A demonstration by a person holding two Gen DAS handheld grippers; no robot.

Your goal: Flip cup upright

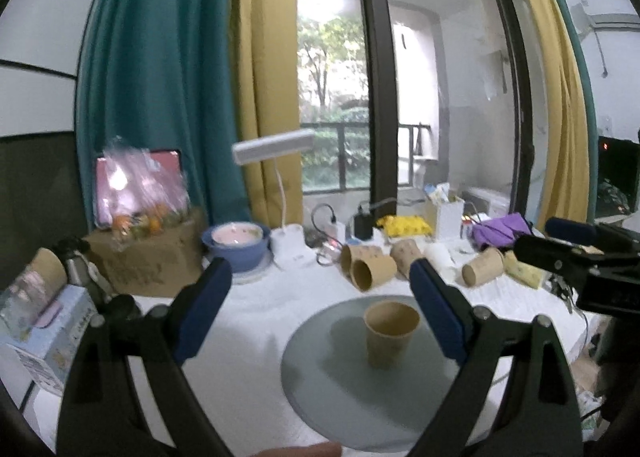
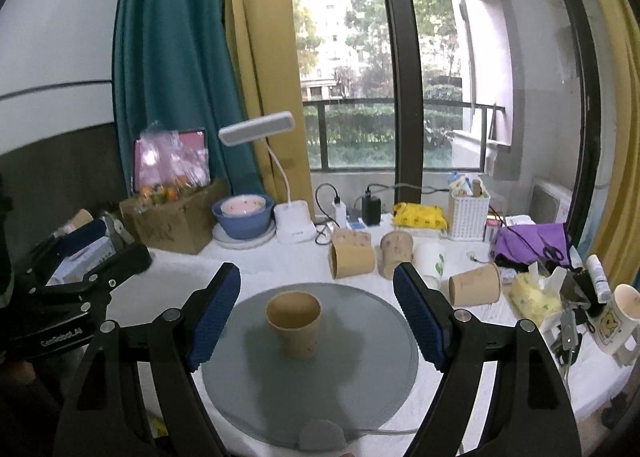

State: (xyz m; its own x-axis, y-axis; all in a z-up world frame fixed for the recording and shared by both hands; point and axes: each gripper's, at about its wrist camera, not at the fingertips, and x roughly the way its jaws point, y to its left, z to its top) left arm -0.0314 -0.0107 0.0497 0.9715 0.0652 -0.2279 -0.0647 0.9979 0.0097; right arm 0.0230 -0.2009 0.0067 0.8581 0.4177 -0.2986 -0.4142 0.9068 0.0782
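A brown paper cup stands upright, mouth up, on a round grey mat. It also shows in the right wrist view on the same mat. My left gripper is open and empty, held above and short of the cup. My right gripper is open and empty, with the cup low between its blue fingers, not touched. The right gripper shows at the right edge of the left wrist view.
Several brown cups lie on their sides behind the mat, one more at the right. A blue bowl, white lamp, cardboard box, white basket, purple cloth and mug crowd the table edges.
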